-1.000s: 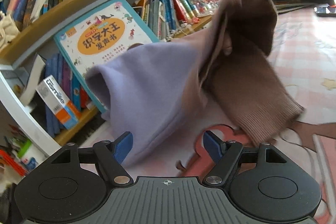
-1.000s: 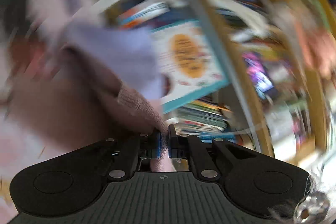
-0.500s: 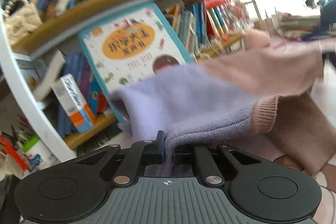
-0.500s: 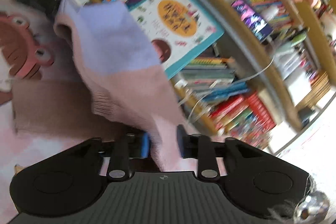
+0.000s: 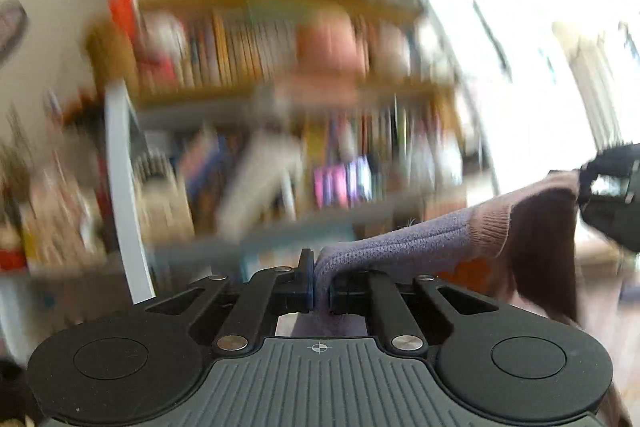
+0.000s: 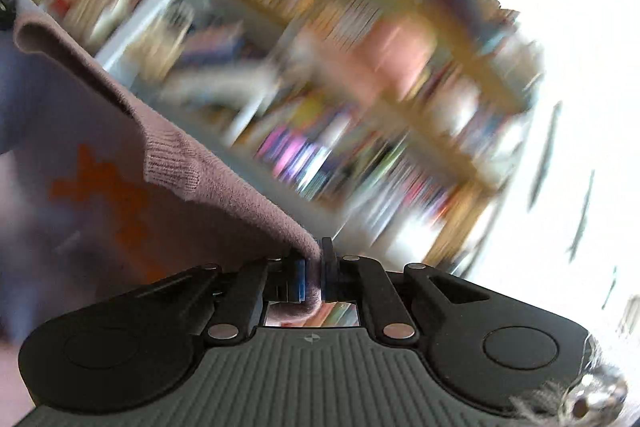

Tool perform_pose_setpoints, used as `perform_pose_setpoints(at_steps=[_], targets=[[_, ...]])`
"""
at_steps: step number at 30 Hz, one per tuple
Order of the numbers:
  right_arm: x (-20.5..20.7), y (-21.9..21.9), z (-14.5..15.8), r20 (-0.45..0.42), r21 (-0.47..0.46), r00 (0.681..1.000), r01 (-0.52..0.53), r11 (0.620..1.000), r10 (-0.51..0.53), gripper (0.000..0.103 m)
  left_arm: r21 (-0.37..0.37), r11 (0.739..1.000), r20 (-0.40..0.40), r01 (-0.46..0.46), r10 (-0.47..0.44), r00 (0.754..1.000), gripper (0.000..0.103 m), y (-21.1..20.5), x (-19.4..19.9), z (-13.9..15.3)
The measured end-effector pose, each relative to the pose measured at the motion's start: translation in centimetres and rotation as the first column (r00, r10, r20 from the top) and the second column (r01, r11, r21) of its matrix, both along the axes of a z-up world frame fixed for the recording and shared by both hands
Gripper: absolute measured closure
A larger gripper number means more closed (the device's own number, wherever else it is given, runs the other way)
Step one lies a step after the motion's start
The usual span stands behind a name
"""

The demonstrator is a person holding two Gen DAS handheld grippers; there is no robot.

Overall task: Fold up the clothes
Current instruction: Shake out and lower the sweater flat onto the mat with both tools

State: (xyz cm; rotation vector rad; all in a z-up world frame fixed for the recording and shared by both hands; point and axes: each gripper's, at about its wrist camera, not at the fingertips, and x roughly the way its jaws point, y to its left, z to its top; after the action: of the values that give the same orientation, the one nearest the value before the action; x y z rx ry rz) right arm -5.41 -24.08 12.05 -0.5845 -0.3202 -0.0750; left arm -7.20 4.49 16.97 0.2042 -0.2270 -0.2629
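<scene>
Grippers — left gripper (image 5: 319, 285), right gripper (image 6: 314, 277) — clamp sweater (image 5: 432, 239) edges between fingertips; knit could slip free if yanked taut.

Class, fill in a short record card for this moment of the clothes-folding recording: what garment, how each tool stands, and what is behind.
garment: knit sweater, lilac and dusty pink, ribbed cuff, lifted and stretched between the two tools
left tool: shut on the lilac part
right tool: shut on the pink edge
also visible: right tool at the far right of the left wrist view
background: bookshelf full of books, blurred
image quality: heavy motion blur
</scene>
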Motion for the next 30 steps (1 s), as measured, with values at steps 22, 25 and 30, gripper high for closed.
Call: perform_pose_setpoints(at_steps=[22, 25, 30], targets=[[16.9, 3.5, -8.7, -0.645, 0.001, 0.758, -0.128, 0.992, 0.099, 0.096, -0.054, 0.989, -0.712, -0.138, 0.059, 0.700, 0.093, 4.5, 20.7, -12.2], [20.5, 4.6, -9.6, -0.685, 0.005, 0.723, -0.117, 0.993, 0.088, 0.096, -0.007, 0.988, -0.728, -0.152, 0.100, 0.678, 0.093, 4.4, 23.5, -13.4], [25.2, 6.1, -11.2, -0.724, -0.022, 0.688, -0.089, 0.996, 0.046, 0.096, 0.075, 0.985, -0.737, -0.156, 0.160, 0.657, 0.091, 4.0, 25.7, -15.4]])
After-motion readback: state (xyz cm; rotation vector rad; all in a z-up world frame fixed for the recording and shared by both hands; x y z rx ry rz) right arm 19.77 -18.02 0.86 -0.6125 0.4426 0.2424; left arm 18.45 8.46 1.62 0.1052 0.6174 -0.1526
